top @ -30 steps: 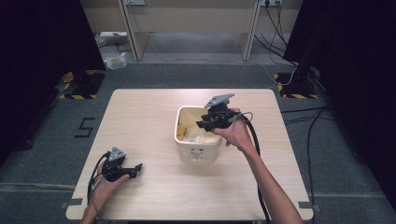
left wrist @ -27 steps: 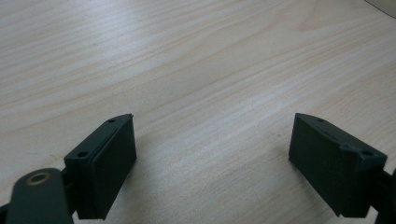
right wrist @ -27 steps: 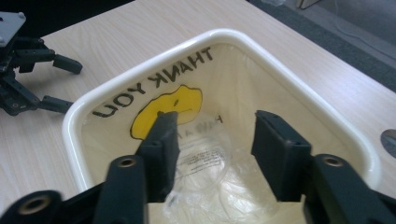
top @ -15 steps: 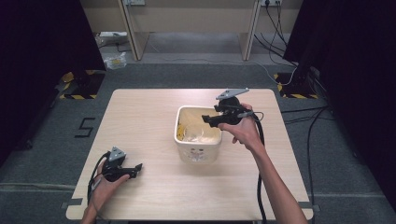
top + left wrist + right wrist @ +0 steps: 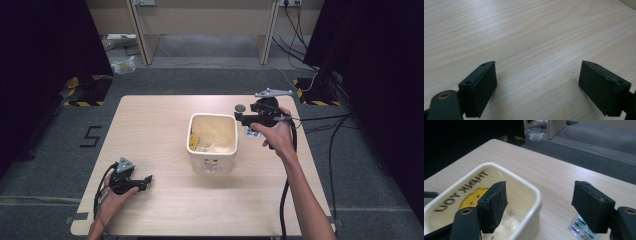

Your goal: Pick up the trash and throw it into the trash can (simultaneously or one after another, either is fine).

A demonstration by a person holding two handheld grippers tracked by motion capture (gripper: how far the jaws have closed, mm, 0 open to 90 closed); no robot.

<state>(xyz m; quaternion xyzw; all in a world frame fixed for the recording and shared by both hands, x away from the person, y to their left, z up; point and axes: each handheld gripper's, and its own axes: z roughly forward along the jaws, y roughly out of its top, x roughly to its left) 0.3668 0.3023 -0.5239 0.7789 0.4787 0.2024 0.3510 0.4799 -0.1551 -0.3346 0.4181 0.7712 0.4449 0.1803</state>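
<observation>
At the left of the high view, the left gripper [image 5: 145, 179] rests low on the near corner of the bench [image 5: 150, 115], held in the person's left hand [image 5: 116, 196]. It has not shifted across the three high views. In the left gripper view its fingers [image 5: 480, 87] stand wide apart with nothing but bare wood between them.

In the middle stands the cream tub [image 5: 212, 165], upright, with crumpled clear wrappers and something yellow lying in its bottom. It has not moved.

The change is on the right. A second ago the right gripper [image 5: 239, 118] hung over the tub's opening; now it has drawn back past the tub's right rim and sits a little higher, beside the tub rather than above it. Its fingers [image 5: 492, 206] have just been opening, and in the right gripper view they stand apart with nothing between them; one still overlaps the tub's rim [image 5: 534, 192] in that view. Just under the other finger lies a blister pack of green pills [image 5: 580, 227] on the bench, right of the tub.

This reads as a drop into the tub just finished. The blister pack looks like the likely next pickup.
</observation>
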